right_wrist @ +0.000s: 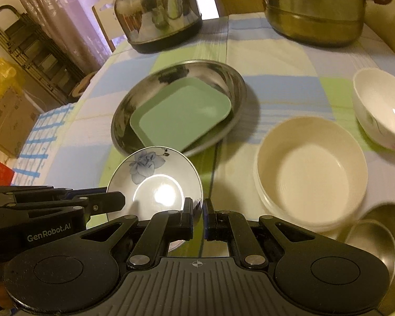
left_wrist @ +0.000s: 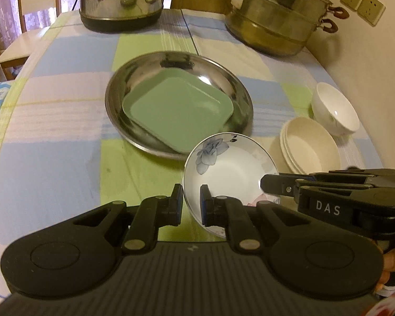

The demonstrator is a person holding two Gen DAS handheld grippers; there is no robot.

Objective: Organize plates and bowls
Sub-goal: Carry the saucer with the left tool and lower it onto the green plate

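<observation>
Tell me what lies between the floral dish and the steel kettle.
The round steel plate holding the green square plate; beyond it, bare checked tablecloth up to the kettle. Both views show this.

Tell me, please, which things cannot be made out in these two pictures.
- Floral dish: near rim hidden behind left gripper, left view.
- Steel bowl: cut off by the frame edge and blurred, right view.
- Stacked cream bowls: exact count unclear, motion blur, right view.

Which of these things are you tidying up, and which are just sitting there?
For the job: flowered dish, held by the left gripper and right gripper; green square plate in the steel plate; stacked cream bowls; white bowl; small steel bowl.

Just sitting there: kettle; steamer pot; checked tablecloth.
</observation>
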